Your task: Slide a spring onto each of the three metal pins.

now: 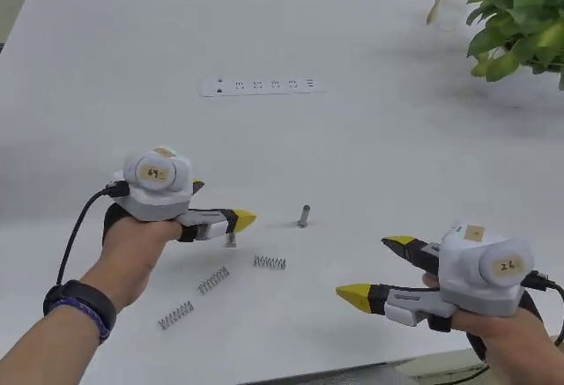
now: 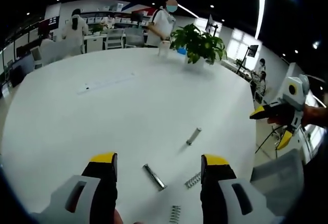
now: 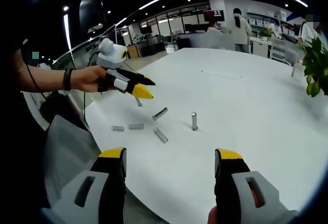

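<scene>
Three small springs lie on the white table: one [image 1: 270,262], a second [image 1: 213,279] and a third [image 1: 175,315] run in a line toward the near left. One metal pin [image 1: 304,216] stands upright just beyond them. Another pin [image 1: 231,240] shows partly under my left gripper [image 1: 220,204], which hovers open over it. In the left gripper view a pin [image 2: 154,177] lies flat between the spread jaws of the left gripper [image 2: 160,158], with a spring [image 2: 193,180] beside it. My right gripper [image 1: 379,269] is open and holds nothing, near the table's front edge. In the right gripper view, three pins show beyond the right gripper [image 3: 170,154].
A white power strip [image 1: 256,85] lies mid-table, further back. A leafy potted plant [image 1: 515,15] and a clear cup [image 1: 445,6] stand at the far right. The table's front edge [image 1: 352,369] runs just below my right hand. People stand in the room behind.
</scene>
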